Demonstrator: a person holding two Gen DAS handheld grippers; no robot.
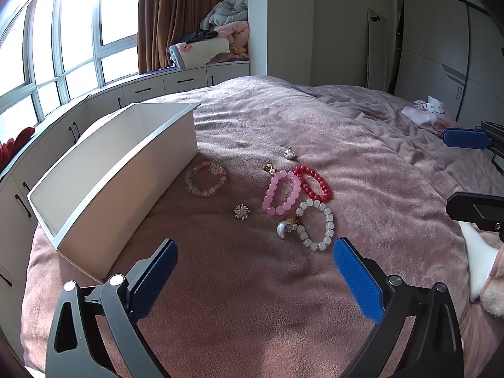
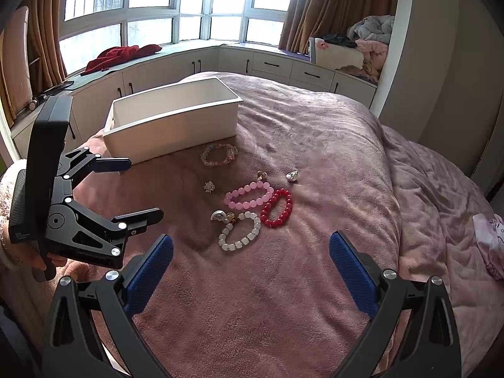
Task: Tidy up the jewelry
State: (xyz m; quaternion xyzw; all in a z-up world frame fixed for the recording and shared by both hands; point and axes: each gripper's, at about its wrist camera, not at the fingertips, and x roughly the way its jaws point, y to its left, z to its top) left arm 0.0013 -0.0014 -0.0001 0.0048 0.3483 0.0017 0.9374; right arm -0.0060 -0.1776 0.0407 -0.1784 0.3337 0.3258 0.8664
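Note:
Jewelry lies on a pink blanket: a pink bead bracelet (image 1: 281,192) (image 2: 249,194), a red bead bracelet (image 1: 312,182) (image 2: 277,208), a white bead bracelet (image 1: 316,228) (image 2: 241,230) with a silver moon charm (image 1: 284,227), a pastel bracelet (image 1: 206,179) (image 2: 219,154), a spiky brooch (image 1: 242,211) (image 2: 209,186), a silver piece (image 1: 289,153) (image 2: 292,176) and a small gold clip (image 1: 268,167). A white box (image 1: 119,170) (image 2: 170,119) stands open and looks empty. My left gripper (image 1: 255,252) (image 2: 145,189) is open, near the white bracelet. My right gripper (image 2: 251,245) (image 1: 453,170) is open too.
The bed (image 2: 315,145) fills both views. White window cabinets (image 2: 271,63) run behind it, with a red cloth (image 2: 119,55) and piled bedding (image 2: 356,47) on top. A printed pink cloth (image 1: 428,113) lies on the bed's far side.

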